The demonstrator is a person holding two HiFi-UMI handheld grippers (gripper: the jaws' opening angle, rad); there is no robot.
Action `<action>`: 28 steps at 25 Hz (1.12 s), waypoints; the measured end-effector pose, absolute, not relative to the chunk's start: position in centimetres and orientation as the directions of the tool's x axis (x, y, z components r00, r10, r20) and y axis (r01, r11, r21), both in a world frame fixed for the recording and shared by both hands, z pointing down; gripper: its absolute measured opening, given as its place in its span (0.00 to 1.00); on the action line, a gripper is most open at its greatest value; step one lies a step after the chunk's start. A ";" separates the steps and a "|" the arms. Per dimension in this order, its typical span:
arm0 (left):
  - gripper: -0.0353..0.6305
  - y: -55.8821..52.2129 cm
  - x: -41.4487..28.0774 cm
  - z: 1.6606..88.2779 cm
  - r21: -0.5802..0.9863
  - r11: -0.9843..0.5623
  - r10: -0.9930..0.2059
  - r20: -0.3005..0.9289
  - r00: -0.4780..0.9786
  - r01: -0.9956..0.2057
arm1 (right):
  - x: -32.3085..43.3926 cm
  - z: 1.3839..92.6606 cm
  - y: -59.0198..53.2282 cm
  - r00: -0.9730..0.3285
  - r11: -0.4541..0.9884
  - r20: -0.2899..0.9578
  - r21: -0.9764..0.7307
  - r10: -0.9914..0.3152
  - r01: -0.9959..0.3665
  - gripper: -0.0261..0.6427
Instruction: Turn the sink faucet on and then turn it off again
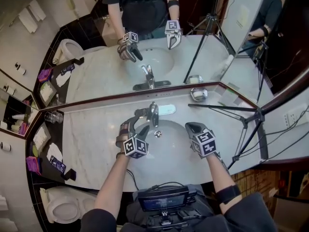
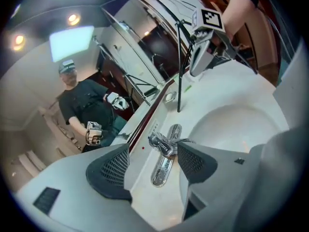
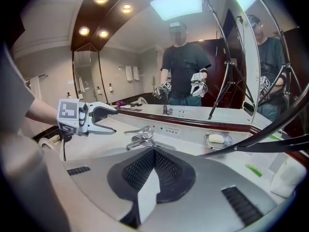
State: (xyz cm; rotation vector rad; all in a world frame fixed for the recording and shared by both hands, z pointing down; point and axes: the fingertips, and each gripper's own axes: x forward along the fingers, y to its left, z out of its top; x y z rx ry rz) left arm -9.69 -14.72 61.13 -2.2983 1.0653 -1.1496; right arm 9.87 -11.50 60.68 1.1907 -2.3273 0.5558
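Note:
The chrome faucet (image 1: 152,114) stands at the back of the white sink basin (image 1: 166,140), its lever handle (image 2: 161,143) on top. My left gripper (image 1: 136,126) is open just in front and to the left of the faucet. In the left gripper view the faucet (image 2: 164,153) shows in the gap between the wide-apart fingers (image 2: 112,170), past their tips, and no pad touches it. My right gripper (image 1: 191,127) hovers over the basin's right rim, shut and empty. From the right gripper (image 3: 154,170) view the faucet (image 3: 140,137) lies ahead, with the left gripper (image 3: 99,118) beside it.
A mirror runs along the back of the marble counter (image 1: 96,149). A soap dish (image 1: 198,94) sits at back right, and a black tripod (image 1: 244,116) leans over the counter's right end. A glass (image 1: 54,116) and toiletries stand far left. A toilet (image 1: 60,207) is below left.

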 end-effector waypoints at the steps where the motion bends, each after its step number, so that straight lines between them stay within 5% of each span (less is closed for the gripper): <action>1: 0.52 -15.2 -9.5 61.7 -0.611 -0.659 -0.752 0.535 0.386 -0.438 | 10.0 60.8 -11.7 -0.514 0.539 0.571 -0.143 -0.641 -0.830 0.07; 11: 0.52 -18.1 -7.5 67.7 -0.594 -0.738 -0.675 0.629 0.386 -0.322 | 11.6 62.1 -13.0 -0.493 0.519 0.597 -0.147 -0.632 -0.842 0.07; 17: 0.41 -19.6 -7.1 68.3 -0.590 -0.734 -0.679 0.632 0.374 -0.337 | 12.1 62.8 -13.1 -0.485 0.508 0.611 -0.153 -0.626 -0.848 0.07; 20: 0.28 -19.8 -6.9 68.0 -0.596 -0.724 -0.690 0.618 0.376 -0.347 | 12.2 63.1 -13.0 -0.485 0.505 0.614 -0.158 -0.623 -0.848 0.07; 28: 0.24 -19.8 -6.6 68.5 -0.568 -0.745 -0.668 0.635 0.389 -0.351 | 11.9 63.6 -12.9 -0.491 0.509 0.617 -0.166 -0.615 -0.845 0.07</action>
